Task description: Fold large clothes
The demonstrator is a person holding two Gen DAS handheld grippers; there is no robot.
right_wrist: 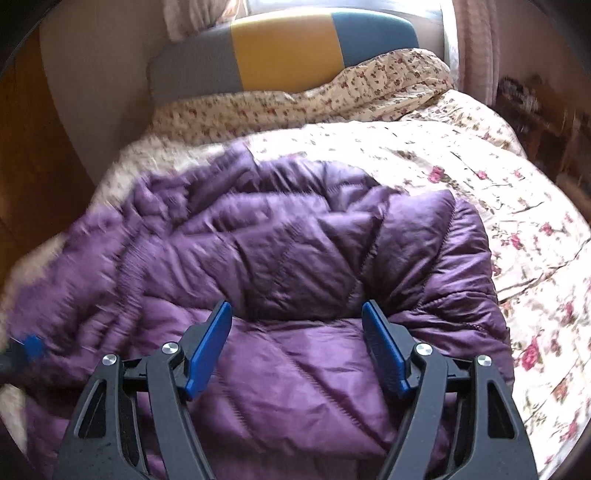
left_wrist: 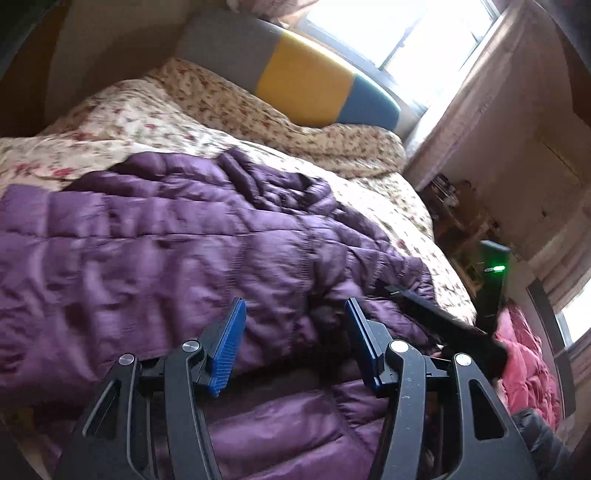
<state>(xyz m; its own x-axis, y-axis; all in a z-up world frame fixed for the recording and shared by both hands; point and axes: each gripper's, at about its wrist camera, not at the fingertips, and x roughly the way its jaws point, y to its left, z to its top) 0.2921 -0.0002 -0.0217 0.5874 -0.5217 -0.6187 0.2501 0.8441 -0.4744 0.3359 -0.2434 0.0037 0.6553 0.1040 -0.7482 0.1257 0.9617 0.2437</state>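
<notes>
A large purple quilted down coat lies crumpled on a bed with a floral cover. It also fills the middle of the right wrist view. My left gripper hovers just above the coat, open and empty, blue pads wide apart. My right gripper is open and empty too, over a puffed fold of the coat. The right gripper shows in the left wrist view as a dark arm at the coat's right edge. A blue fingertip of the left gripper shows at the far left of the right wrist view.
A grey, yellow and blue headboard stands at the bed's far end, below a bright window. A pink padded garment lies to the right of the bed. Cluttered shelves stand along the right wall.
</notes>
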